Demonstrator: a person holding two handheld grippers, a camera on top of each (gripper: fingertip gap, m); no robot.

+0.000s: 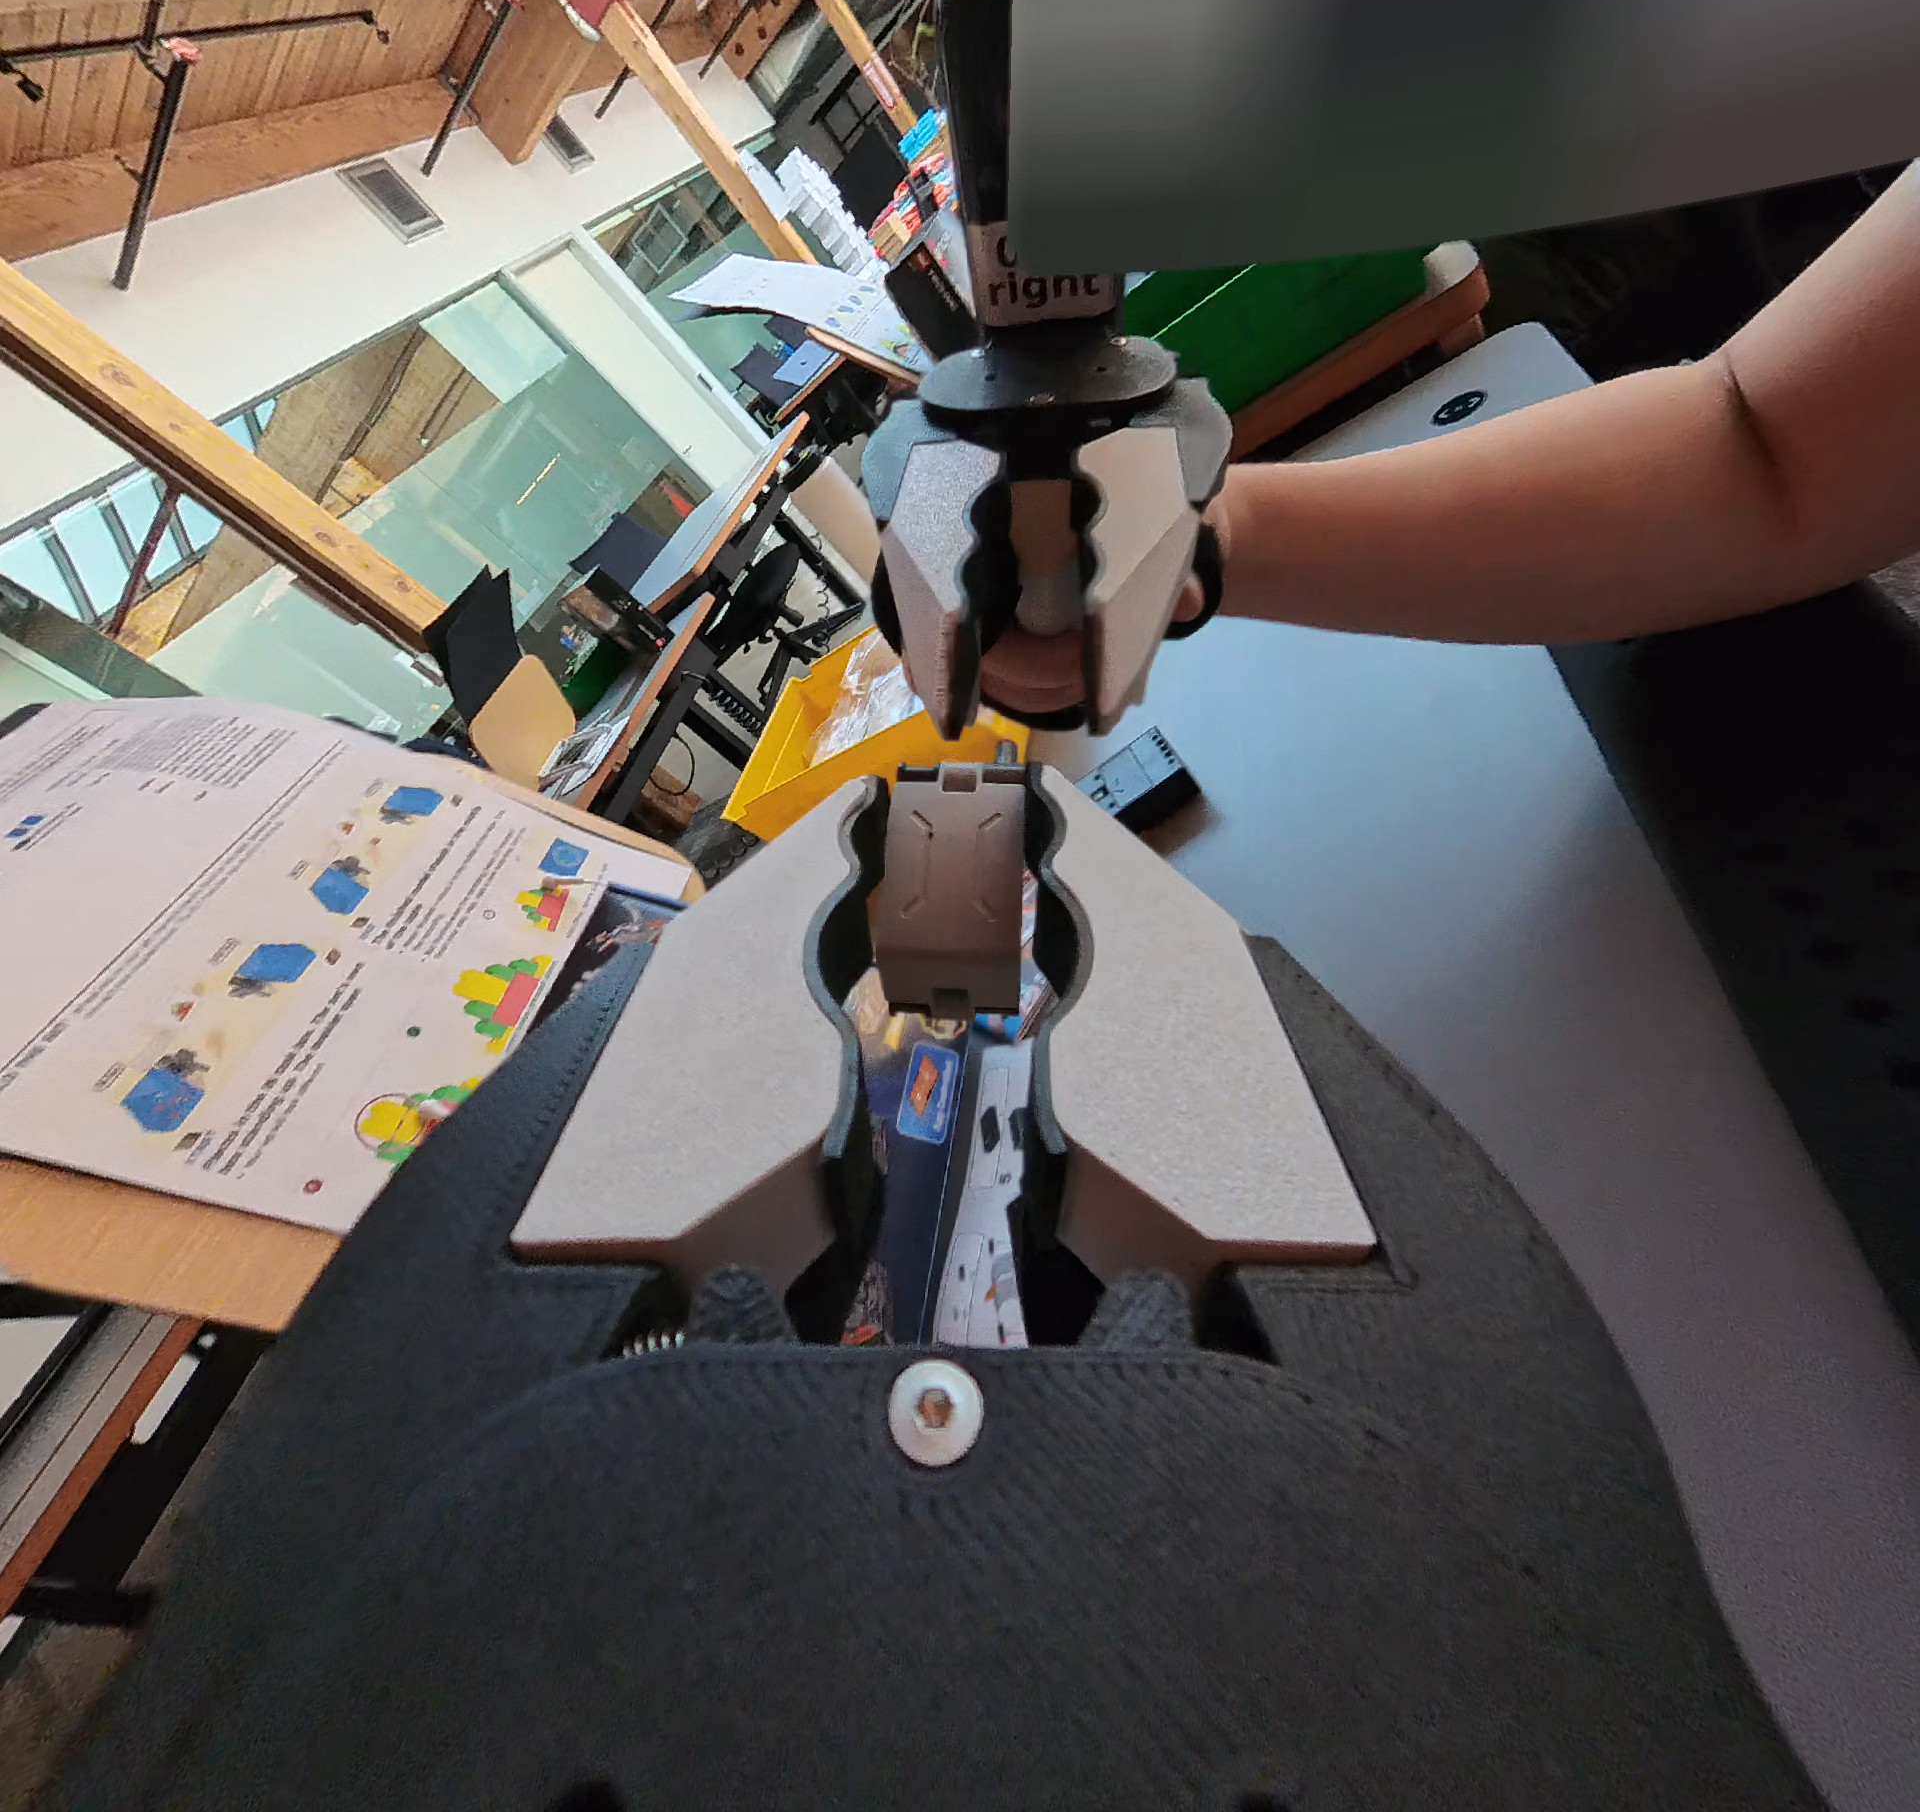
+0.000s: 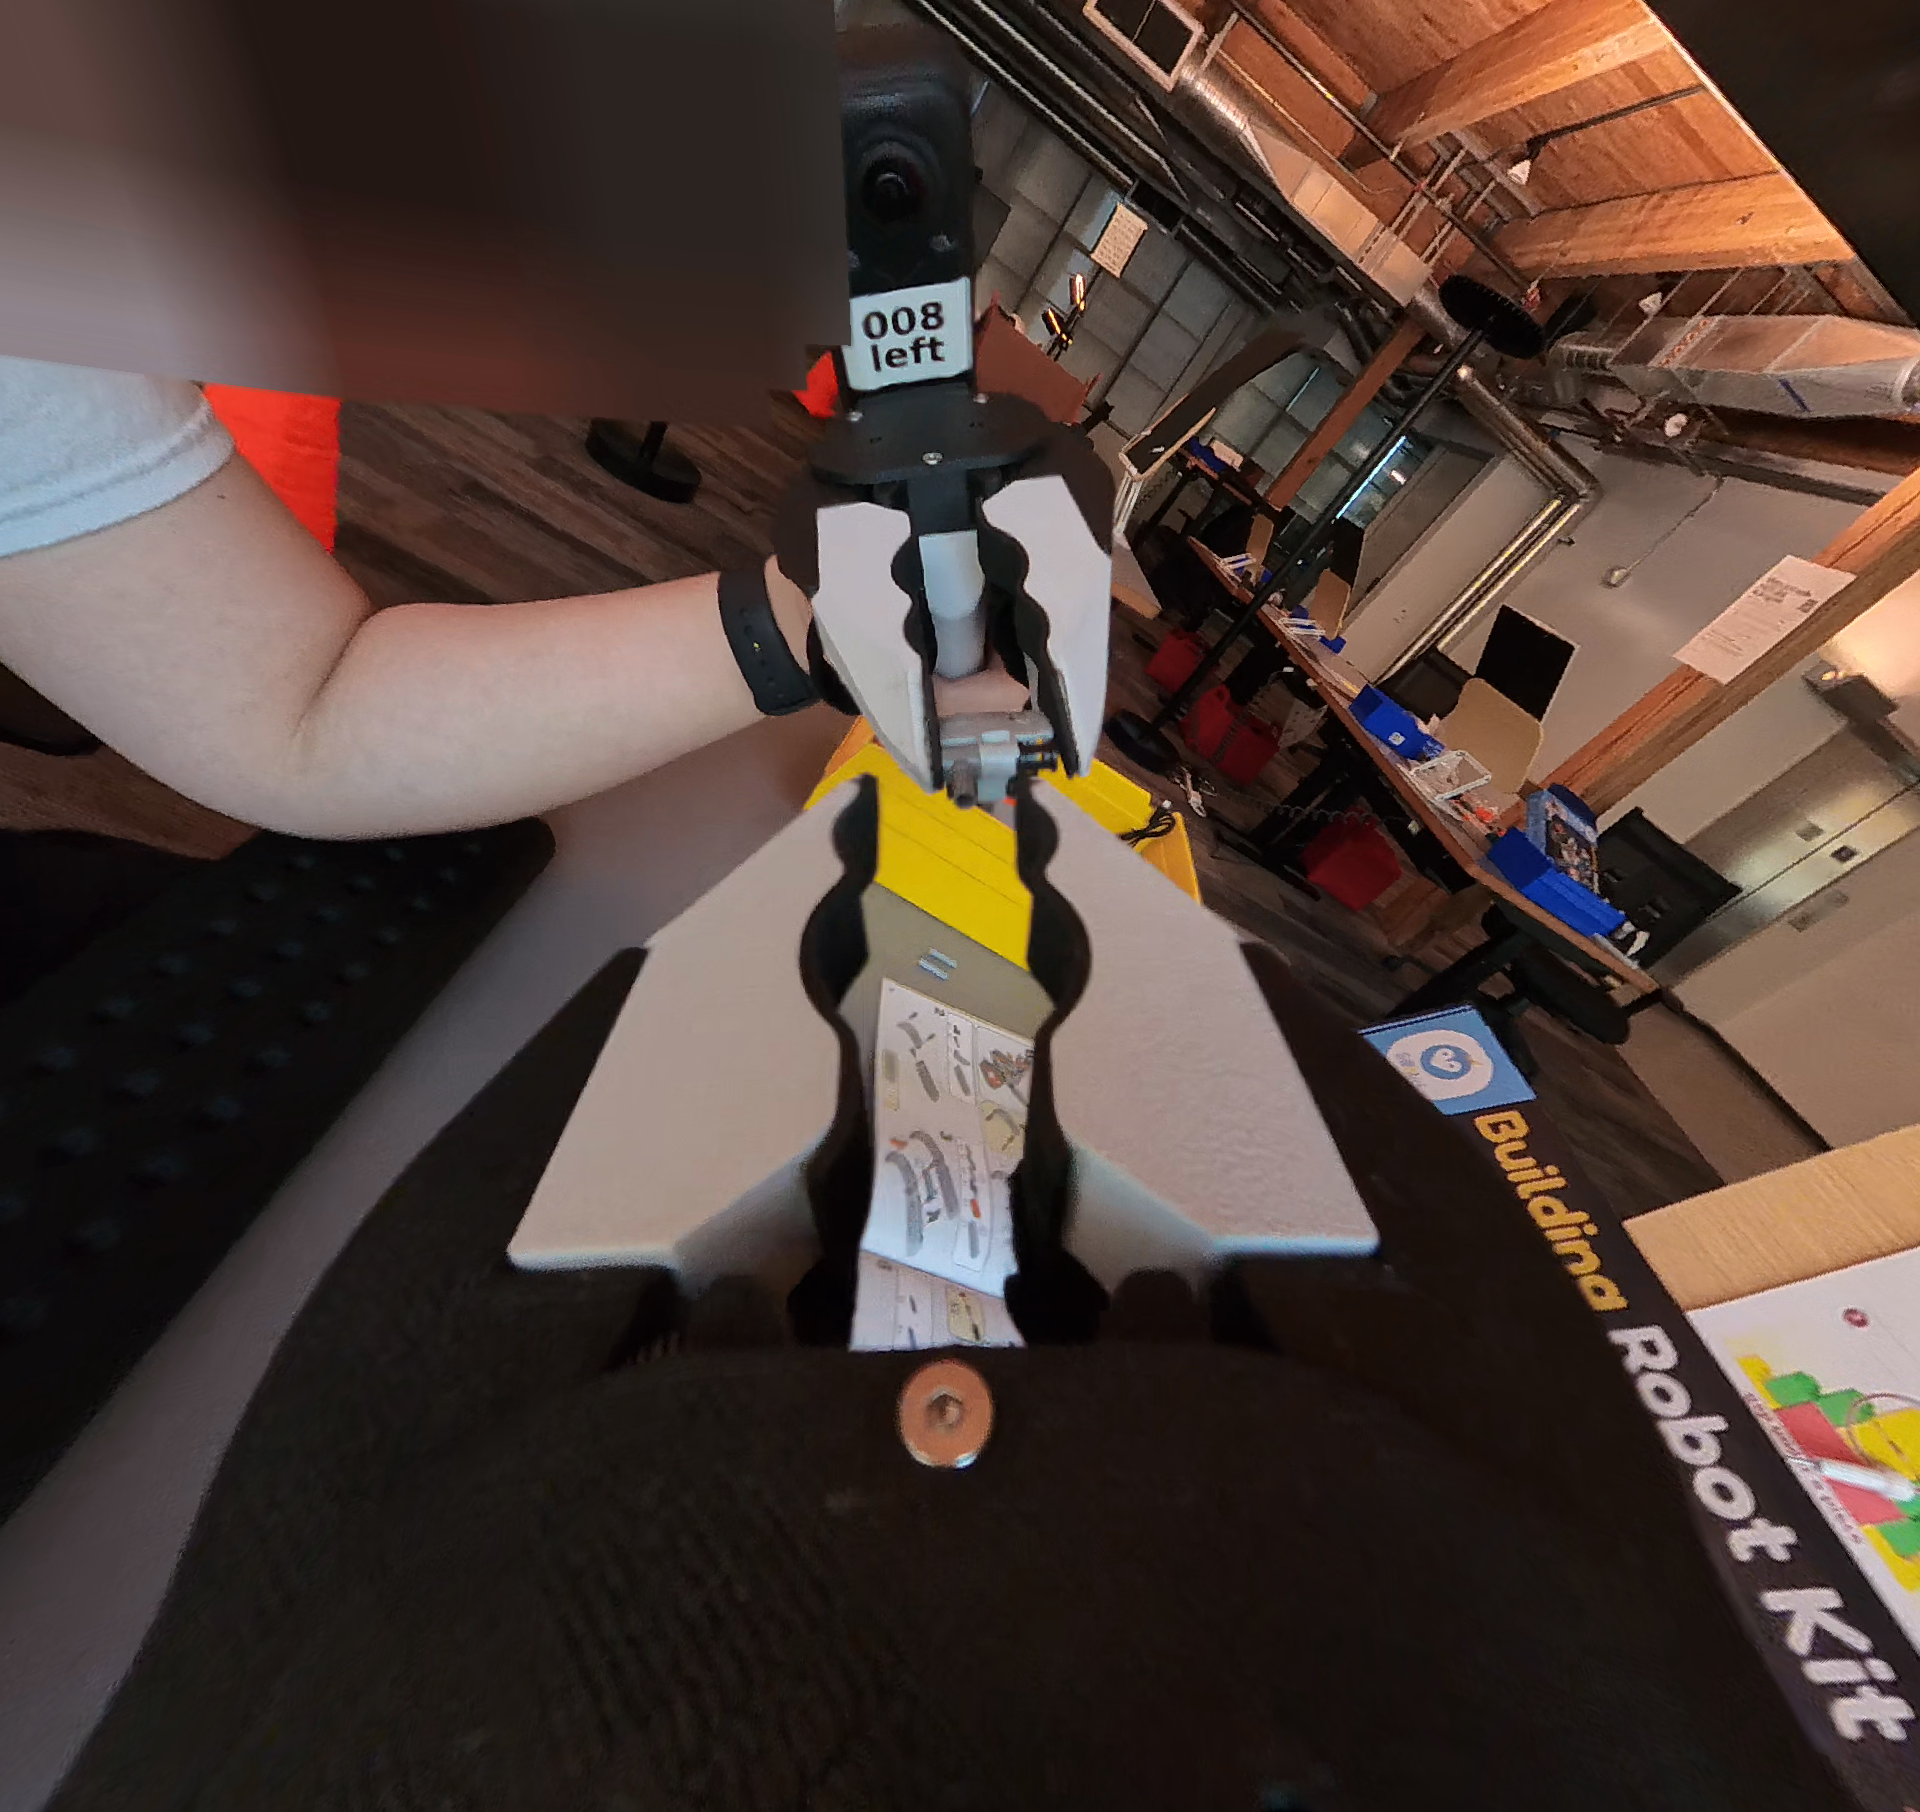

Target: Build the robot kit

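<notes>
Surface (image 1: 1403, 931): pale grey, with a dark studded mat along its edge. All places below are taken from the grey block.

Yellow bin (image 1: 790, 765): behind the block in both views, clear bags inside it in the left wrist view.

Printed sheet (image 1: 260, 931): left of the block in the left wrist view, colour brick diagrams on it, lying on a wooden board. A second sheet (image 2: 951, 1139) of line drawings shows below the block, only in the right wrist view, between the right fingers.

Left hand-held gripper (image 1: 951, 827): pinching the grey block (image 1: 948, 915) between its tips. Block is rectangular, mid grey, embossed lines on its broad face, small tabs at both ends, held off the surface. The right wrist view shows its end (image 2: 987, 739) instead: lighter grey, a round stub and dark pins, details the left wrist view lacks.

Right hand-held gripper (image 2: 940, 812): fingers slightly parted, nothing between them, tips just short of the block; seen facing it in the left wrist view (image 1: 1023, 723).

Small black part (image 1: 1138, 794): right of the block, on the surface, left wrist view only.
</notes>
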